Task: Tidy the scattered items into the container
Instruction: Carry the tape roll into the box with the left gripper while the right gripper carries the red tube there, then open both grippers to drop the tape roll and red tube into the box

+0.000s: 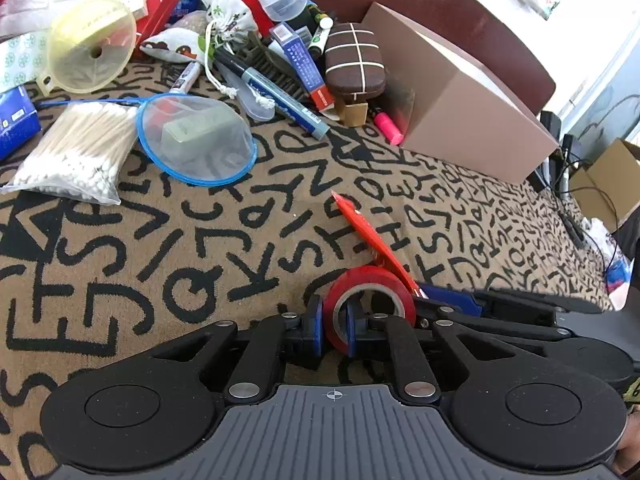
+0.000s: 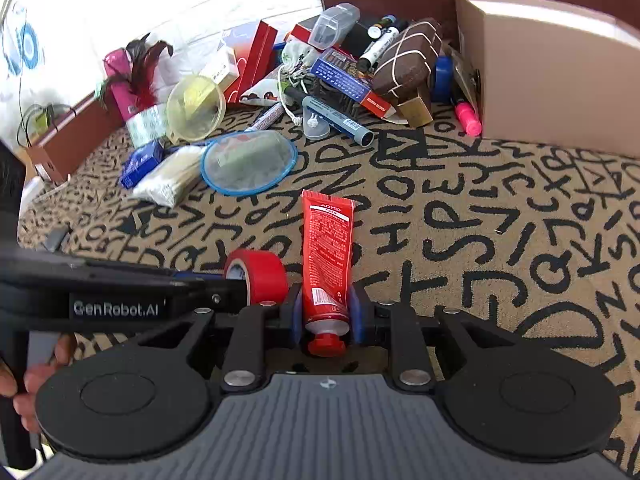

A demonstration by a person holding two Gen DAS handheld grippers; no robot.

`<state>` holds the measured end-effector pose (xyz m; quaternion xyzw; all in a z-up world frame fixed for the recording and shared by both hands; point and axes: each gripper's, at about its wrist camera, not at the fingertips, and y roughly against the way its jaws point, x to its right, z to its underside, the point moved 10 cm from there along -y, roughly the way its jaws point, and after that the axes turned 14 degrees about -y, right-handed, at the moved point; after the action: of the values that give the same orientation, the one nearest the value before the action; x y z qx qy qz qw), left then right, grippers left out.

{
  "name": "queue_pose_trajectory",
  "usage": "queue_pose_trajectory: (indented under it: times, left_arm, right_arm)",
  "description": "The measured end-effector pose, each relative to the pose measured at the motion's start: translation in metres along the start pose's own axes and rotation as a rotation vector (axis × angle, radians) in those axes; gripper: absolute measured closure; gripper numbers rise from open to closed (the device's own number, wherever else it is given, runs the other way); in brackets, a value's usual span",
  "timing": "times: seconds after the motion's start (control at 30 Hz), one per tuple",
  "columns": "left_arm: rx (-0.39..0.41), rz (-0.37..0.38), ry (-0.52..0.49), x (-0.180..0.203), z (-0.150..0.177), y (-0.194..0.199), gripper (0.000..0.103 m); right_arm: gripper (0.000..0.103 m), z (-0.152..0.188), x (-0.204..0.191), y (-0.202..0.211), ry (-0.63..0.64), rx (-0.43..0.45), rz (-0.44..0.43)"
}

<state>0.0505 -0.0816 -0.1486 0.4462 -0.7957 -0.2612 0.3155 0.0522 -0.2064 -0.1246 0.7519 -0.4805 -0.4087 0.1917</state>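
Left hand-held gripper (image 1: 331, 330) clamps tape roll (image 1: 370, 280); right (image 2: 327, 312) clamps tube (image 2: 327, 248), over letter-patterned cloth (image 2: 500, 240).

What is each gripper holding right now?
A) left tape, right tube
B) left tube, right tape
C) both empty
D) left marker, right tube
A: the left gripper is shut on the wall of the red tape, and the right gripper clamps the red tube near its cap.

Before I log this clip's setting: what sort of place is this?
Probably a home room, not a workshop: a letter-patterned rug strewn with household odds, such as cotton swabs and a funnel, beside a cardboard box.
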Motion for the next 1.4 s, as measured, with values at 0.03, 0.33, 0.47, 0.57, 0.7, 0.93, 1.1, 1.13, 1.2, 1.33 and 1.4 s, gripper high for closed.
queue_pose_trajectory:
  times: [0.03,0.33,0.47,0.57,0.7,0.93,1.1,1.13,1.2,1.33,1.4]
  left_arm:
    - [0.005,0.014,0.011,0.001,-0.002,0.002,0.096]
    - [0.047,0.066,-0.045,0.039,-0.05,0.0,0.096]
    - [0.105,0.095,-0.084,0.064,-0.092,0.0,0.096]
    - [0.155,0.122,-0.106,0.084,-0.13,0.0,0.095]
    - [0.21,0.167,-0.112,0.107,-0.18,-0.003,0.095]
    - [0.231,0.259,-0.045,0.128,-0.255,-0.036,0.096]
    - [0.237,0.266,-0.034,0.131,-0.298,-0.064,0.095]
    - [0.236,0.268,-0.029,0.131,-0.306,-0.07,0.095]
    - [0.234,0.266,-0.017,0.127,-0.321,-0.085,0.095]
    - [0.209,0.24,-0.004,0.117,-0.34,-0.124,0.091]
    - [0.191,0.234,0.008,0.113,-0.344,-0.145,0.087]
  right_arm:
    - [0.077,0.0,0.001,0.003,-0.025,-0.009,-0.022]
    - [0.077,-0.023,0.01,0.038,-0.006,0.073,-0.011]
    - [0.078,-0.055,0.022,0.057,0.012,0.15,0.013]
    - [0.078,-0.085,0.027,0.076,0.056,0.225,0.045]
    - [0.078,-0.132,0.034,0.1,0.123,0.318,0.092]
    - [0.078,-0.209,0.052,0.114,0.197,0.406,0.18]
    - [0.078,-0.26,0.07,0.104,0.228,0.405,0.229]
    - [0.078,-0.269,0.073,0.101,0.234,0.408,0.238]
    - [0.078,-0.288,0.079,0.093,0.239,0.418,0.254]
    - [0.078,-0.316,0.096,0.068,0.243,0.411,0.286]
    - [0.078,-0.324,0.107,0.052,0.255,0.399,0.309]
